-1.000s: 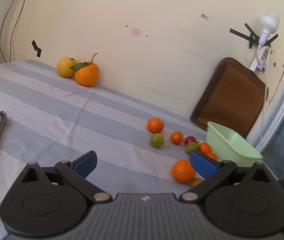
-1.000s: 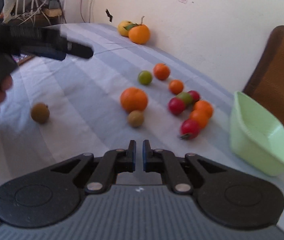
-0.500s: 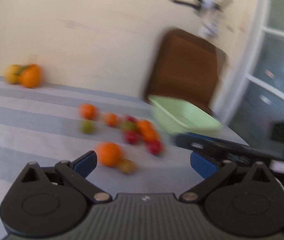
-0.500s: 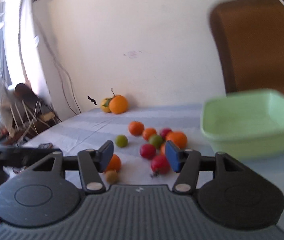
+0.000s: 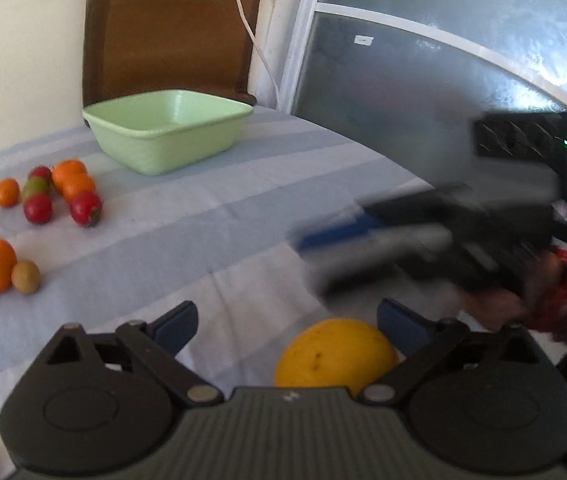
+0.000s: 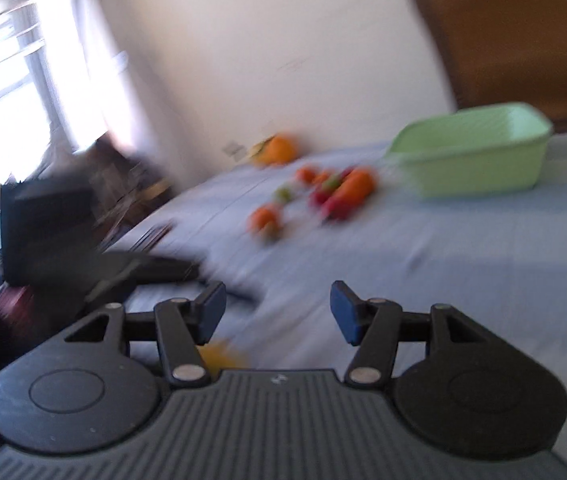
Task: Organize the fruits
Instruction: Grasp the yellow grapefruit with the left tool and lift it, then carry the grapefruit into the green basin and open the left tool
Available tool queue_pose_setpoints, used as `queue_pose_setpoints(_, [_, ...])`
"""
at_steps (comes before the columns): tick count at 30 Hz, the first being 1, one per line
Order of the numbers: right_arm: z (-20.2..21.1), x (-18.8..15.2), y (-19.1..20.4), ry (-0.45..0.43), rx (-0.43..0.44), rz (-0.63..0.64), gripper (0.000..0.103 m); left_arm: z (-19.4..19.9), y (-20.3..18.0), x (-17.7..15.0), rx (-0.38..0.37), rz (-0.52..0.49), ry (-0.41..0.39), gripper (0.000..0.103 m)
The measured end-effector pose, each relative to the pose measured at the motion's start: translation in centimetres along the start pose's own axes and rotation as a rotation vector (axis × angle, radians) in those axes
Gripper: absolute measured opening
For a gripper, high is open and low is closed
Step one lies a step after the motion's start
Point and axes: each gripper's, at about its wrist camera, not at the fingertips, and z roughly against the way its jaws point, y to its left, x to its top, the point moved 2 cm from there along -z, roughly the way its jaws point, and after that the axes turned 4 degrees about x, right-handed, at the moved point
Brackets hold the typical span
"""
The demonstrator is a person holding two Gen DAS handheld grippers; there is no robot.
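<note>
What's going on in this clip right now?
A person is sorting fruit on a striped tablecloth. The left gripper is open just above a big yellow fruit, not gripping it. The right gripper is open too, holding nothing. The green tub looks empty; small oranges and red fruits lie loose beside it.

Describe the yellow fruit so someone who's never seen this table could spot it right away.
Start at the green tub at the far side of the striped tablecloth, then come to the near edge. The yellow fruit lies alone between the open left gripper fingers. It is bigger than the small orange, red and green fruits clustered beside the tub.
</note>
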Motion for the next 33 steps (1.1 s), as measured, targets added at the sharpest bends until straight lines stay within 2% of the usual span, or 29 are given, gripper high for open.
queue_pose_setpoints(2, [1.7, -1.1, -0.1, -0.035, 0.02, -0.012, 0.06, -0.4, 0.0, -0.1, -0.016, 0.005, 0.013, 0.103])
queue_pose_setpoints(4, [3.0, -1.1, -1.2, -0.031, 0.028, -0.058, 0.06, -0.9, 0.5, 0.3, -0.007, 0.024, 0.01, 0.103])
queue_pose_setpoints(6, [4.2, -0.9, -2.1, -0.032, 0.017, -0.079, 0.06, -0.9, 1.6, 0.5, 0.003, 0.076, 0.005, 0.103])
queue_pose_setpoints(8, [4.5, -1.0, -2.0, 0.012, 0.059, -0.069, 0.06, -0.8, 2.8, 0.2, -0.005, 0.151, 0.005, 0.103])
queue_pose_setpoints(10, [3.7, -1.4, -0.8, 0.098, 0.075, 0.008, 0.06, -0.7, 3.4, 0.4, -0.013, 0.196, 0.008, 0.103])
queue_pose_setpoints(13, [1.1, -2.1, 1.5, 0.182, 0.11, 0.144, 0.06, -0.7, 3.1, 0.4, -0.002, 0.191, 0.003, 0.103])
queue_pose_setpoints(15, [-1.0, -2.2, 2.4, 0.199, 0.124, 0.187, 0.06, -0.7, 2.9, 0.5, 0.008, 0.178, 0.001, 0.103])
queue_pose_setpoints(17, [-3.0, -2.4, 2.9, 0.22, 0.095, 0.224, 0.06, -0.5, 2.7, 0.6, 0.026, 0.168, 0.0, 0.103])
queue_pose_setpoints(20, [-4.3, -2.1, 3.1, 0.204, 0.095, 0.236, 0.061, 1.0, 2.4, 0.7, 0.087, 0.12, -0.029, 0.102])
queue_pose_setpoints(22, [-4.3, -1.8, 3.4, 0.187, 0.076, 0.239, 0.06, 1.9, 2.5, 0.7, 0.078, 0.11, -0.037, 0.102])
queue_pose_setpoints(26, [-4.7, -0.6, 2.8, 0.136, 0.002, 0.225, 0.06, 2.1, 2.7, 0.5, 0.031, 0.135, -0.02, 0.096])
queue_pose_setpoints(28, [-5.1, -0.1, 2.8, 0.125, -0.012, 0.224, 0.06, 1.1, 3.0, 0.6, 0.017, 0.169, 0.004, 0.084])
queue_pose_setpoints(30, [-5.5, -0.1, 3.3, 0.122, -0.029, 0.26, 0.061, 0.1, 3.6, 0.7, 0.009, 0.217, 0.03, 0.066])
queue_pose_setpoints(33, [-6.4, 0.1, 3.4, 0.126, -0.051, 0.288, 0.062, -0.3, 4.4, 0.6, 0.003, 0.268, 0.037, 0.064])
